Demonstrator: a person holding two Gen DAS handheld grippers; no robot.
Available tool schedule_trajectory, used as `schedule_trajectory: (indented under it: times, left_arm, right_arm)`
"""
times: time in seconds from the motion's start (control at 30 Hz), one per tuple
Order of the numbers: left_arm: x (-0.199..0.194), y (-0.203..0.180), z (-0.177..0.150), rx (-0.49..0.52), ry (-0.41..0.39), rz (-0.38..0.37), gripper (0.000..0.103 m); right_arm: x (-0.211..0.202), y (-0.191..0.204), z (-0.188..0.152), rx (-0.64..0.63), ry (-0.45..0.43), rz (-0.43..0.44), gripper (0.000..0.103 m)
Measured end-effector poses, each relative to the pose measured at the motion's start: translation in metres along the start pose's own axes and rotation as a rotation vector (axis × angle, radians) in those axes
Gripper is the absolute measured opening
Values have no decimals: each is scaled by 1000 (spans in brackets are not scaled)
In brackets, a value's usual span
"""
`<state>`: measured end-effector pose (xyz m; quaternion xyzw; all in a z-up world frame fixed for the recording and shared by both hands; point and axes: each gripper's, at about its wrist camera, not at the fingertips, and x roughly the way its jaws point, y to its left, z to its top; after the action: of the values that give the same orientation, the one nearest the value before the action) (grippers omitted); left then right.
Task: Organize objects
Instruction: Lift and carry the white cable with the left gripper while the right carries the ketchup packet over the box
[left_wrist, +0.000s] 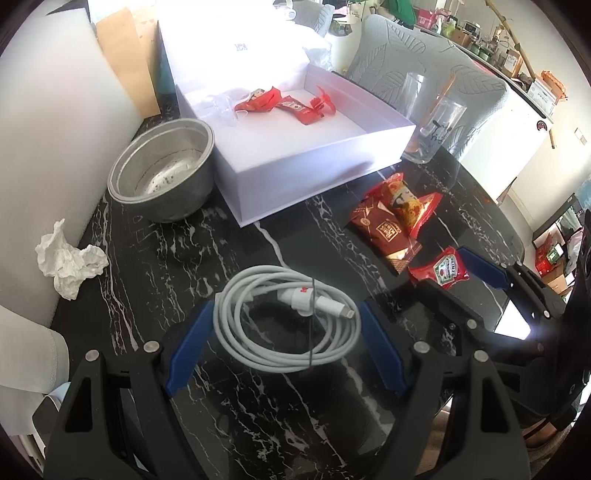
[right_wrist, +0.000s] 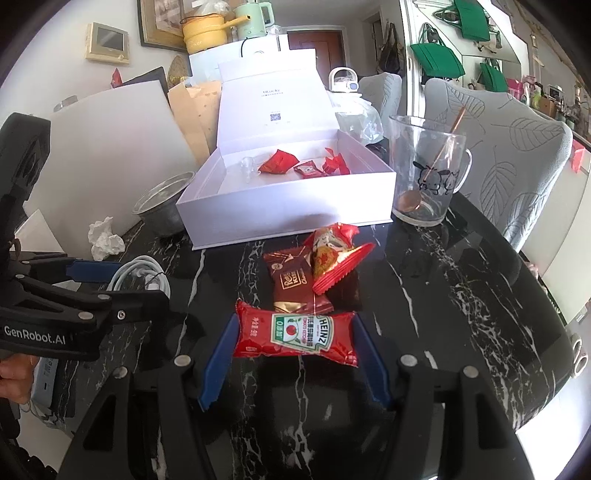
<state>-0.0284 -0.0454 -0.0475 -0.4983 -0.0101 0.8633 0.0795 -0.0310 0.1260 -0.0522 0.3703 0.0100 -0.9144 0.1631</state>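
A coiled white charging cable (left_wrist: 288, 321) lies on the black marble table between the open blue fingers of my left gripper (left_wrist: 286, 345); it also shows in the right wrist view (right_wrist: 142, 278). A red Heinz ketchup packet (right_wrist: 297, 334) lies between the open fingers of my right gripper (right_wrist: 295, 363); the left wrist view shows the packet (left_wrist: 441, 271) too. A brown snack packet (right_wrist: 291, 282) and a red-yellow snack packet (right_wrist: 332, 258) lie just beyond it. An open white box (right_wrist: 291, 218) holds several red packets (right_wrist: 306, 164).
A metal bowl (left_wrist: 162, 170) stands left of the box. Crumpled tissue (left_wrist: 68, 258) lies by a white foam board (left_wrist: 55, 122). A glass mug (right_wrist: 424, 173) with a spoon stands right of the box. A grey chair (right_wrist: 513, 155) is beyond the table's right edge.
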Motion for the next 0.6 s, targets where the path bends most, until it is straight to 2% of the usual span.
schedule_trajectory:
  times: [0.5, 0.6]
  left_arm:
    - [-21, 5, 35, 20, -83, 4, 79]
    - [-26, 6, 45, 24, -97, 23, 79]
  right_arm:
    - [-22, 4, 45, -62, -81, 53, 64]
    - [-23, 6, 55, -79, -92, 62, 64]
